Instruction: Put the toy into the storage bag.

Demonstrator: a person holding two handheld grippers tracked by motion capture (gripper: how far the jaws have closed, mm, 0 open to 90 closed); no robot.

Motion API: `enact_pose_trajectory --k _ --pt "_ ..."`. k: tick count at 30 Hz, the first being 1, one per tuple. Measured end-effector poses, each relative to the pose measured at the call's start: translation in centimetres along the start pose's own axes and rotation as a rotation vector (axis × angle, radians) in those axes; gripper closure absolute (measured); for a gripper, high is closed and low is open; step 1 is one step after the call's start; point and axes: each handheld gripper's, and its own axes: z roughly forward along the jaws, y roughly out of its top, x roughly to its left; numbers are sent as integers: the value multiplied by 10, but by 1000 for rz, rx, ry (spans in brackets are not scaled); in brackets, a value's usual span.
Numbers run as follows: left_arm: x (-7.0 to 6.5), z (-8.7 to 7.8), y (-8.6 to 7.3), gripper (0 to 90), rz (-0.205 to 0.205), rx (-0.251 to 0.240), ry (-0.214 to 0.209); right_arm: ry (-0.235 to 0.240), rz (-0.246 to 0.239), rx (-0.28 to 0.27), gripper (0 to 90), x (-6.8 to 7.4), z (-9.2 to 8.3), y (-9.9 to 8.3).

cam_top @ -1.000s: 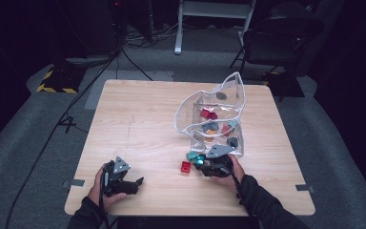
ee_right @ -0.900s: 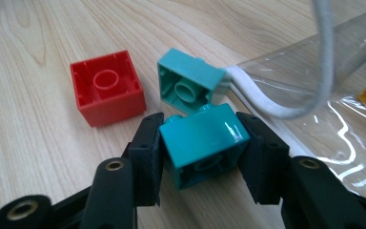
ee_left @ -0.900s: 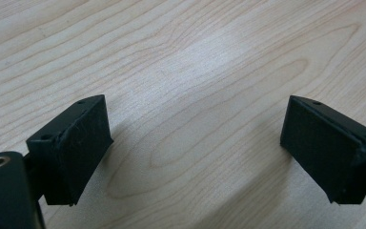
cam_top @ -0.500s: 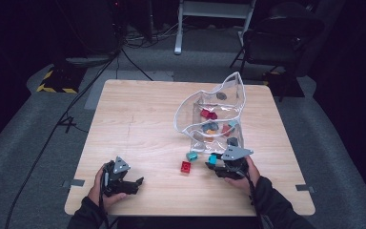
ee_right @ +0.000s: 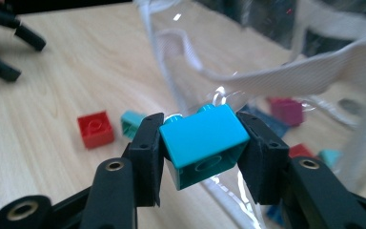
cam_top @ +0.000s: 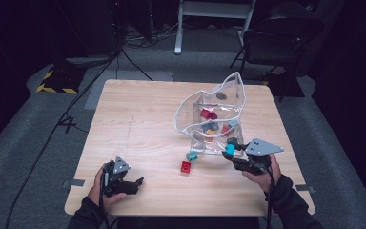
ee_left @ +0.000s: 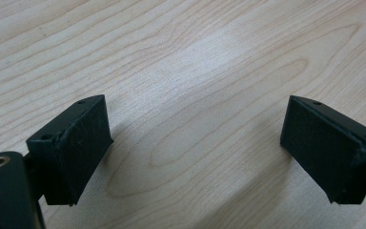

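Teal brick (ee_right: 205, 143) clamped in right gripper (ee_right: 205, 152) beside clear bag (cam_top: 219, 114), left gripper (ee_left: 195, 148) released, probably resting on table (cam_top: 138, 114)

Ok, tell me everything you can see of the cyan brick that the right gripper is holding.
The cyan brick is a small glossy plastic building block, brighter blue than the teal one on the table. The right gripper view shows studs along its far top edge and its hollow underside with a round tube facing the camera. It is tilted, clamped at its two ends between the black pads of the right gripper, and lifted off the wooden table. It sits by the near wall of the clear bag; whether it touches that wall I cannot tell.
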Motion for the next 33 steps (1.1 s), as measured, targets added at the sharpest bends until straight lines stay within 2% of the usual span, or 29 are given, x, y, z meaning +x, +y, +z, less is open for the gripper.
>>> enact_pose_trajectory --k 7,10,16,22,26,33 --pt "0 0 0 100 0 0 0 -54 7 -72 551 -15 -29 24" --pt "0 0 0 100 0 0 0 -74 -1 -80 551 -19 -36 33" --pt "0 0 0 100 0 0 0 -86 -8 -118 551 -31 -49 57" --pt "0 0 0 100 0 0 0 -106 -6 -138 551 -41 -54 75" --pt "0 0 0 100 -1 0 0 -91 21 -145 551 -48 -53 84" --pt "0 0 0 100 0 0 0 -110 14 -150 551 -52 -48 100"
